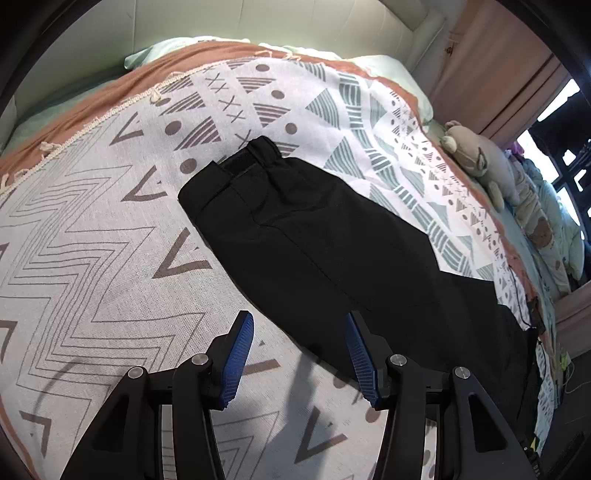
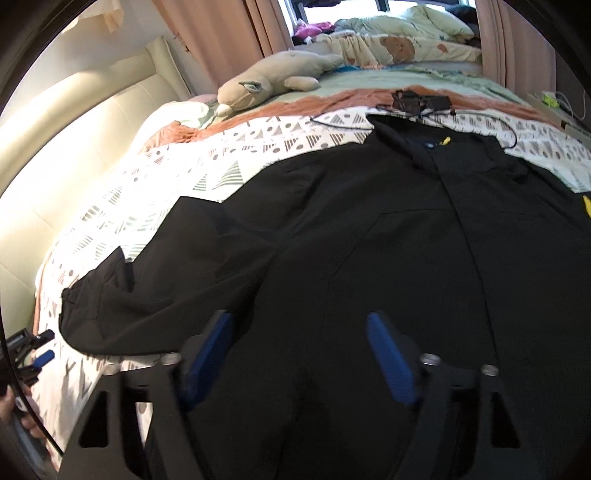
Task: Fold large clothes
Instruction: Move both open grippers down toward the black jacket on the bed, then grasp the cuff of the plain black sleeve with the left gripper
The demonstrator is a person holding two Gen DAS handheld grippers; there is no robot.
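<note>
Patterned bedspread (image 1: 92, 229) carries a black jacket (image 2: 369, 240); its sleeve (image 1: 295, 221) runs far-left from the spread, empty left gripper (image 1: 299, 354), nearer than the right gripper (image 2: 299, 354), also spread, empty.

Daylight enters through the bright, overexposed window (image 2: 343, 9) I see at the far end, and glare washes out the cream padded headboard (image 2: 74, 122). On my left view, soft shadows fall across the white patterned bedspread (image 1: 92, 258). My right view is motion-blurred, most of all at the blue-padded right gripper (image 2: 299, 354). Both fisheye frames curve strongly and darken at the corners.
</note>
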